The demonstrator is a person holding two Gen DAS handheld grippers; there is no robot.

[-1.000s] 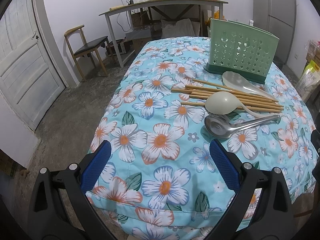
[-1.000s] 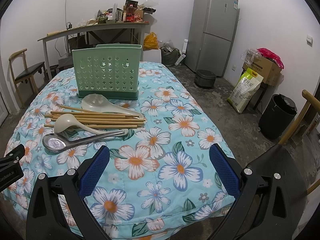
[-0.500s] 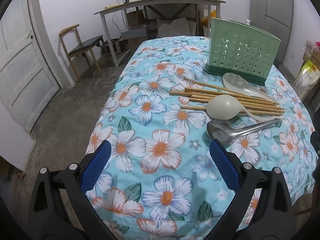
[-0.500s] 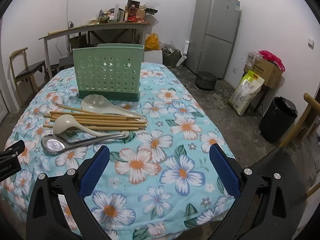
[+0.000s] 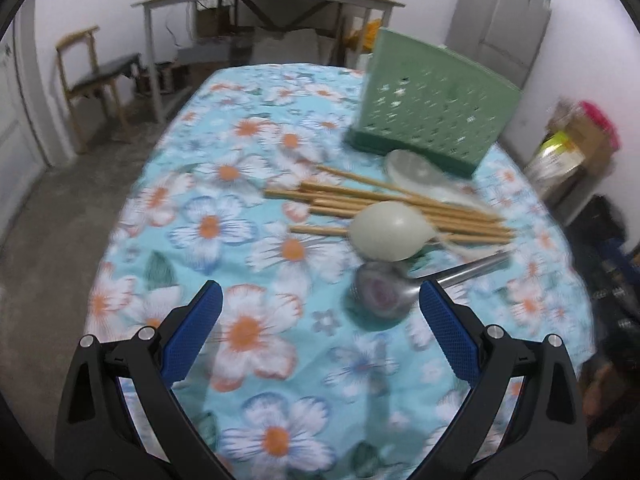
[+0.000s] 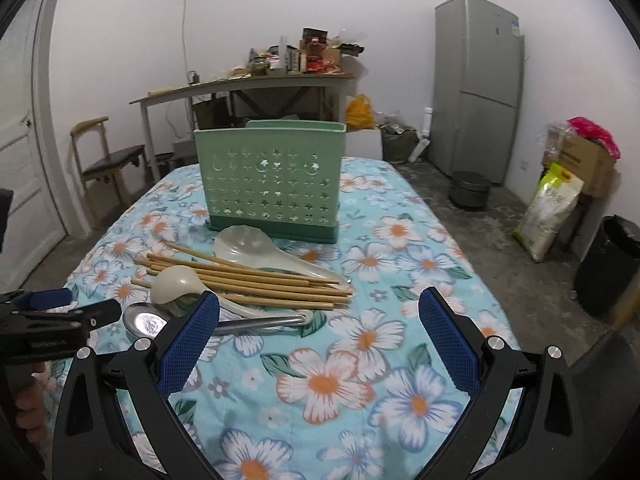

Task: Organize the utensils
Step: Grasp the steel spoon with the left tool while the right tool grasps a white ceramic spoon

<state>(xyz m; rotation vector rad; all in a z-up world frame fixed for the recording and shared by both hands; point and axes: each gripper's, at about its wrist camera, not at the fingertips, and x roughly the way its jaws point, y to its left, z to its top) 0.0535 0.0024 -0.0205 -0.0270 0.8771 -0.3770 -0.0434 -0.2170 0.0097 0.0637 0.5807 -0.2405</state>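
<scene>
both grippers, left and right, hung wide apart and empty over a floral table. chopsticks, a clear scoop, a cream ladle and a steel spoon lay loose just in front of the green holder. judging by that, nothing looked sorted yet, so every piece remained to be put away.

The whole left wrist view is smeared with motion blur, so the cut-outs in the green perforated plastic utensil holder run together. The steel ladle is partly covered by the right gripper's blue left finger pad. What the holder contains stays hidden behind its wall.
</scene>
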